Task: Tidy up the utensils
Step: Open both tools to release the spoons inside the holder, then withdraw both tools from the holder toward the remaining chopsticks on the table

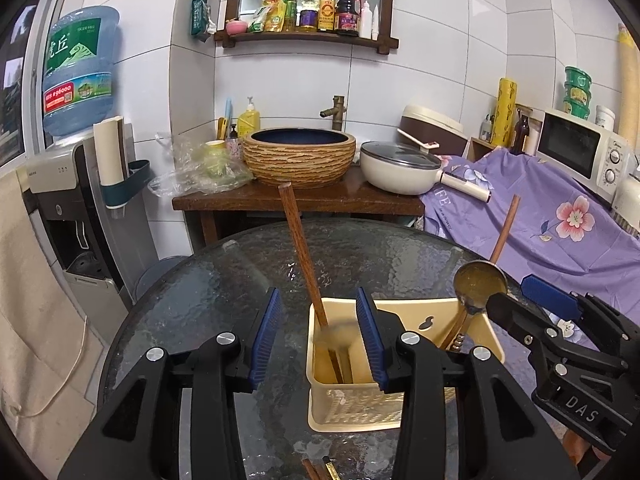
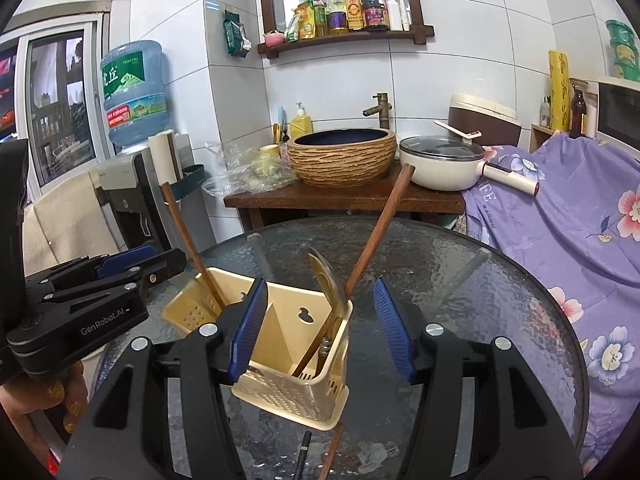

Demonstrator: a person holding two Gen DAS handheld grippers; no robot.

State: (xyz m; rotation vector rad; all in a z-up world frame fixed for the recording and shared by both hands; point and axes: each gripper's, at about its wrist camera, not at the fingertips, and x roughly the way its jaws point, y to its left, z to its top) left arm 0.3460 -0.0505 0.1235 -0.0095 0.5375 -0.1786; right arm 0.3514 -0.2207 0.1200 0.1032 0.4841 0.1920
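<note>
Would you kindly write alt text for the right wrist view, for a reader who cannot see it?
A cream plastic utensil caddy stands on a round dark glass table, holding wooden chopsticks and a brass-coloured spoon. The right hand-held gripper frames the caddy's right end, open; the left hand-held gripper reaches in from the left.

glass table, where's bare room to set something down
Free: the far half of the glass table, between the caddy and the wooden stand, and its right side toward the purple cloth. Crowded: the near edge, with the caddy, loose chopsticks and both tools.
</note>
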